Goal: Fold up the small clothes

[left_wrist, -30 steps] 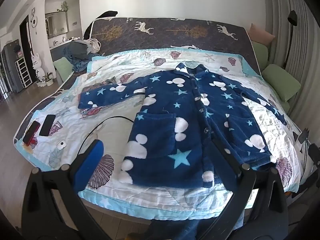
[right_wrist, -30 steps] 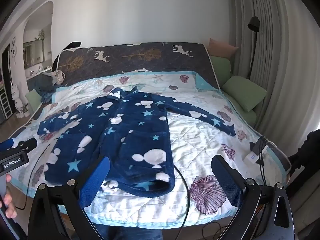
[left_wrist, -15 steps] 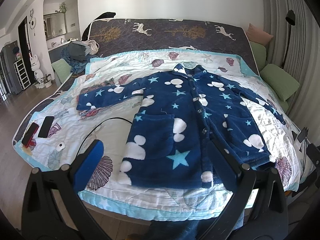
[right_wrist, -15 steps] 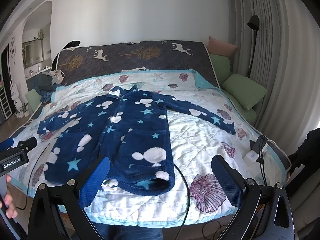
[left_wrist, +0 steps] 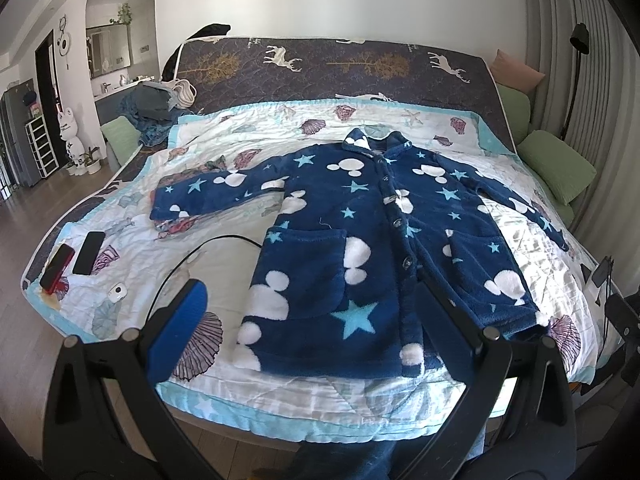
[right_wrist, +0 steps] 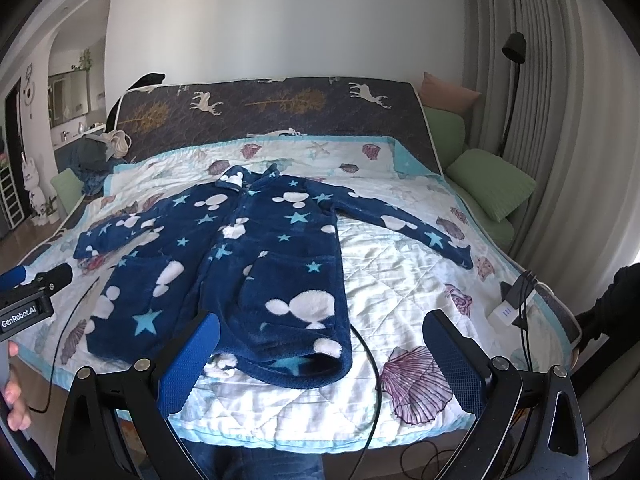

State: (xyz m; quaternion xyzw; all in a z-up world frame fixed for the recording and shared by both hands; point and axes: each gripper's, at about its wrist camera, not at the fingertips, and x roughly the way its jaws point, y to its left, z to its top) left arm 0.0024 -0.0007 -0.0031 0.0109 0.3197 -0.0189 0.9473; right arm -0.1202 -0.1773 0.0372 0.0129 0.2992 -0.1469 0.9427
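Lying flat on the bed (left_wrist: 132, 248), sleeves spread left and right, the blue fleece coat (left_wrist: 360, 248) faces both wide, empty claws: left claw (left_wrist: 316, 320), right claw (right_wrist: 320, 354).

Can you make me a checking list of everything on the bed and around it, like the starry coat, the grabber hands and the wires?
Surface: bed with white seashell quilt, wrinkled.
Job's things: blue starry robe lying flat, buttoned, both sleeves spread out, not folded yet.
Clutter: black phone and red phone near the bed's left edge; small white gadget; white charger on the right edge.
Grippers: left gripper open, holding nothing; right gripper open, holding nothing.
Cables: black cable running over the quilt beside the robe.
Surroundings: green pillow, floor lamp, clothes pile.
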